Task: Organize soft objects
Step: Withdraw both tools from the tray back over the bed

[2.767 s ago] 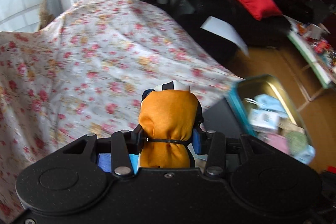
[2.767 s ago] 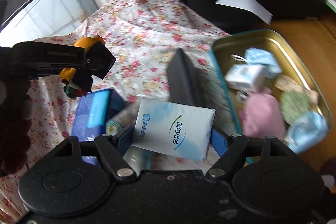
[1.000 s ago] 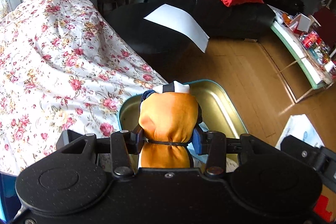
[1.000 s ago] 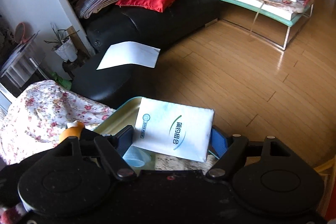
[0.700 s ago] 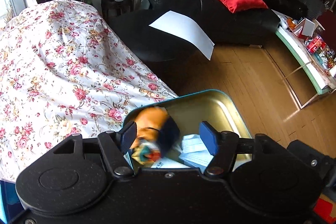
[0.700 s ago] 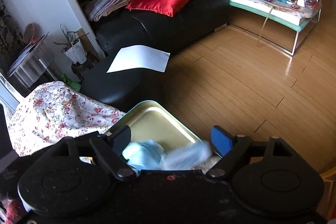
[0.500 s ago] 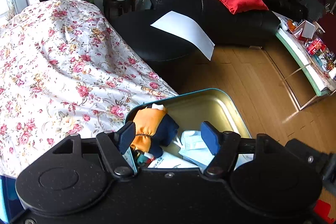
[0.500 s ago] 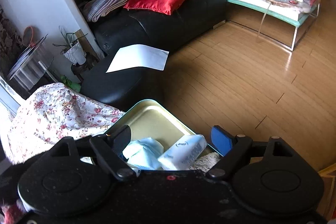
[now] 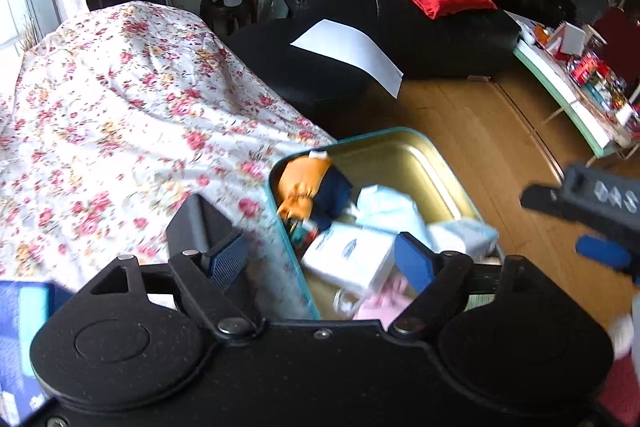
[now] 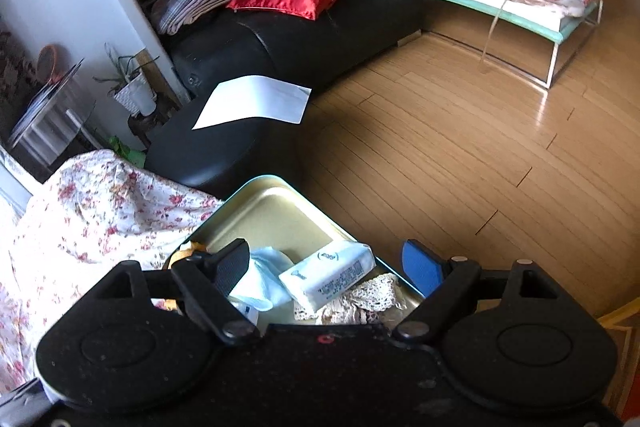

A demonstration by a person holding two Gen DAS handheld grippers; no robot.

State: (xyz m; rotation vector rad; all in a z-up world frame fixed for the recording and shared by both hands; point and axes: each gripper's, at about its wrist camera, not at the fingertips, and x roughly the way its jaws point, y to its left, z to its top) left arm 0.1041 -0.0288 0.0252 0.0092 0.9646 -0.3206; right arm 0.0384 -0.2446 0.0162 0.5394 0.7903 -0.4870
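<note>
the left gripper (image 9: 320,261) has just been opening its jaws; they gape, empty, over the tin tray (image 9: 404,151). the orange plush toy (image 9: 304,183) lies in the tray's corner. the right gripper (image 10: 332,269) stands wide, empty; the tissue pack (image 10: 328,275) lies in the tray.

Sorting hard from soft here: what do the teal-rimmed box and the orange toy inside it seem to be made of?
The box looks like thin metal: a glossy gold inside with soft reflections, a rolled rim and teal painted outer walls. The orange toy looks like stuffed fabric, matte and creased, with a dark blue cloth part; its filling cannot be seen.
</note>
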